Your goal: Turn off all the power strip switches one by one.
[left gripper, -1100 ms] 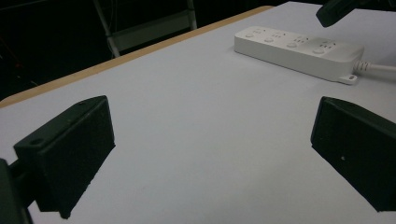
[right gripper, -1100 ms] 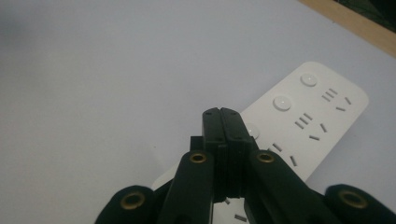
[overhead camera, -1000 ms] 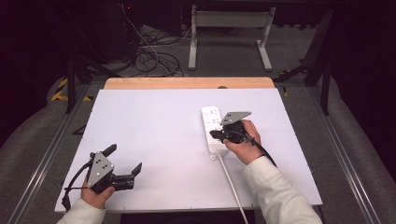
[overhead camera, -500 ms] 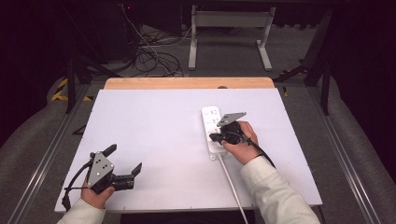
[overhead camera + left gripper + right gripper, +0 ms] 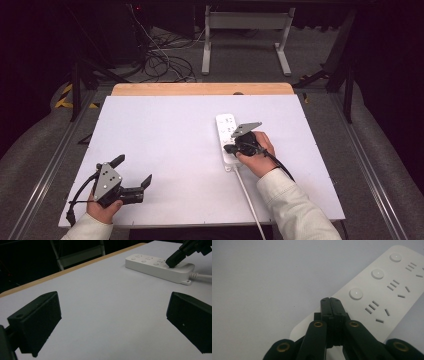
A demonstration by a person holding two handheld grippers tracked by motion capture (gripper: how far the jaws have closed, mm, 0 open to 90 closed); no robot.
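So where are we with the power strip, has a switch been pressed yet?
Done: the right tongs are shut and over the power strip, at its cable end. In hand: their tip sits just short of the nearest round button, not on it. Left: the press itself; I can't tell any switch's state. The left tongs are open, away from the strip.

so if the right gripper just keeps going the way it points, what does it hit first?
The power strip. The right gripper is shut, its tip low over the strip's cable end, aimed along the top toward the nearest round button. Whether it already touches the strip's top is unclear.
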